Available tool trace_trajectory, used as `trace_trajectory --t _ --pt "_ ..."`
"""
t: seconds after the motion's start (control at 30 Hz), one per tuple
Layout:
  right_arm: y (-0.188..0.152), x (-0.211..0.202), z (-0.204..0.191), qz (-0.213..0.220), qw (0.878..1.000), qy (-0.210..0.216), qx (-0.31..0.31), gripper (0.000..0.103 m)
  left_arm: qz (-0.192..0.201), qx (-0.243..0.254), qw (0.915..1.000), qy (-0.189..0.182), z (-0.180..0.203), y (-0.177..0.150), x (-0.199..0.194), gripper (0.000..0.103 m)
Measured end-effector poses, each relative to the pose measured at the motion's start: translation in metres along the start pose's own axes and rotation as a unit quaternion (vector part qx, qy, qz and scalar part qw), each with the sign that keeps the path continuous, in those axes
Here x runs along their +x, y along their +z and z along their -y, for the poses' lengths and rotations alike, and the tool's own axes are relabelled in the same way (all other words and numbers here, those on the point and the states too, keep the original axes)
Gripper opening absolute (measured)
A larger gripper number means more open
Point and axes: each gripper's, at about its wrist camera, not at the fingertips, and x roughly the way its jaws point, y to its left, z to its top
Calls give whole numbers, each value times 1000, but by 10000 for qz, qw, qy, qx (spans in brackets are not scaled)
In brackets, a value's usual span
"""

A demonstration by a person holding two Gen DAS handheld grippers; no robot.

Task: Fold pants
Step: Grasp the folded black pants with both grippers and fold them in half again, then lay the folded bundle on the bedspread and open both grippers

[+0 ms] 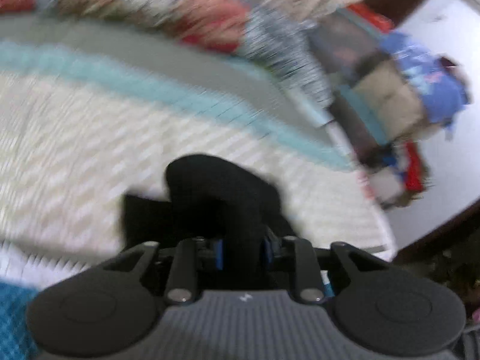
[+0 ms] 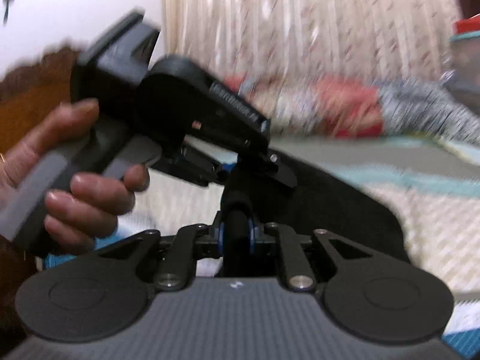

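Observation:
The black pants (image 1: 216,192) lie bunched on a cream checked bedspread (image 1: 75,150). In the left wrist view my left gripper (image 1: 243,249) is shut on a thick fold of them, with black cloth filling the gap between its blue pads. In the right wrist view my right gripper (image 2: 237,234) is likewise shut on a rolled edge of the pants (image 2: 345,198), which spread away to the right. Just beyond it, a person's hand (image 2: 75,180) holds the left gripper (image 2: 255,171), which clamps the same edge of cloth. Both views are blurred.
A teal stripe (image 1: 180,90) crosses the bedspread. Folded patterned bedding (image 1: 180,6) lies along the far side. Stacked boxes and clothes (image 1: 390,90) stand past the bed's right edge. A blue towel (image 1: 12,315) is at the near left. A wooden headboard (image 2: 30,84) and curtain (image 2: 300,15) stand behind.

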Motion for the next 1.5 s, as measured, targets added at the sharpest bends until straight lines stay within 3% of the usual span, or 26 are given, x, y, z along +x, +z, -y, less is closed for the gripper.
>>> trace_trajectory --t 0.07,0.1,0.17,0.23,0.3,0.37,0.5,0.57,0.63,0.73,0.77,0.87,0.97,1.23,1.5 --pt "-18 21 1 -628 9979 104 91 34 -396 -229 9978 487 -24 -13 26 41" --pt "-23 25 3 -836 9961 207 171 35 -509 -462 9964 488 -35 -19 34 41" --pt "-21 13 12 -792 9950 418 452 41 -306 -757 9964 235 -43 -21 28 48" --pt "-12 -14 28 -393 9935 645 856 57 -170 -707 9971 210 -39 -15 19 58" --pt "-5 -38 47 17 9912 516 1217 57 -29 -582 9981 208 -32 -14 6 58" --pt "3 -51 70 229 9898 84 1403 56 57 -597 9982 6 -27 -15 -6 59" --pt "9 -56 106 245 9828 -553 1747 34 304 -185 9992 -161 0 -22 -23 61" --pt "-1 -56 113 210 9785 -453 1999 33 348 134 9992 -132 11 -28 -23 60" --pt "-13 -49 111 21 9763 -307 2140 33 302 431 9985 131 15 -35 -17 60" --pt "-41 -16 99 -719 9752 -257 2079 34 -166 510 9929 1059 3 -43 15 62" --pt "-48 -13 95 -691 9753 -323 2072 34 -301 447 9917 1166 -5 -44 24 63" --pt "-42 -13 90 -643 9760 -337 2052 34 -305 1 9939 1062 -19 -41 30 65" --pt "-40 -19 85 -693 9792 -357 1874 34 -257 364 9901 1332 -4 -38 27 65" --pt "-35 -32 107 -391 9692 -108 2428 39 109 985 9822 1596 32 -48 -22 74" --pt "-26 -30 80 -458 9667 727 2412 39 92 1151 9797 1641 54 -54 -29 74"
